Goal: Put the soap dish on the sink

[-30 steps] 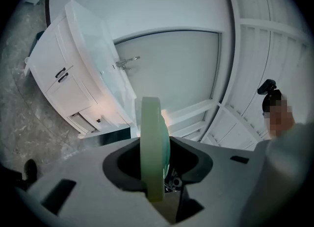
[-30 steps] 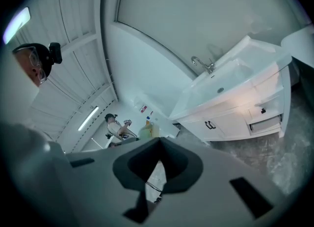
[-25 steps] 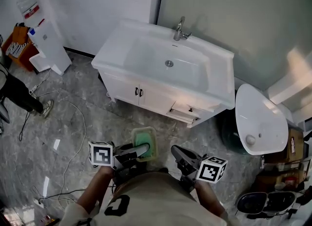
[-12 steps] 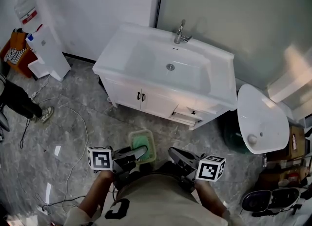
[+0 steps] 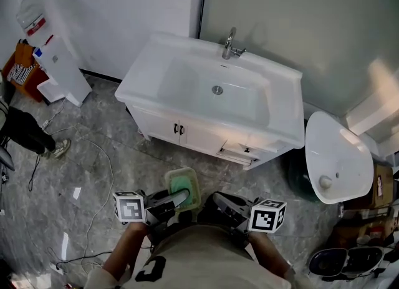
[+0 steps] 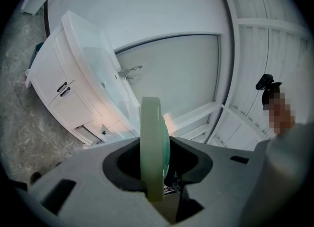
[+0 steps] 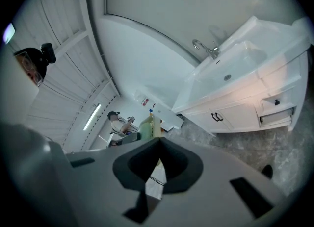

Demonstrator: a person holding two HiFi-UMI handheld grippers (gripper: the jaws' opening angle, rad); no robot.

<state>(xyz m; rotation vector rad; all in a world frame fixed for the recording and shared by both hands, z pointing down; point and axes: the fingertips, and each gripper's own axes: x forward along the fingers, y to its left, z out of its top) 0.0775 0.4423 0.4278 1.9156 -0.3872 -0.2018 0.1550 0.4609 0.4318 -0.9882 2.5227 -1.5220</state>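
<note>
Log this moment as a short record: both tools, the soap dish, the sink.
left tool: shut on the soap dish
right tool: shut, empty
soap dish: pale green, held above the floor, short of the sink
sink: white, on a cabinet, faucet at the back
task: dish not yet set down

right gripper [image 7: 159,141]: jaws pressed together, nothing in them | green soap dish [image 7: 147,126]: just past the tips, a bit left | white sink [image 7: 248,66] with tap [image 7: 206,48]: far right, on a cupboard [image 7: 235,114]
</note>
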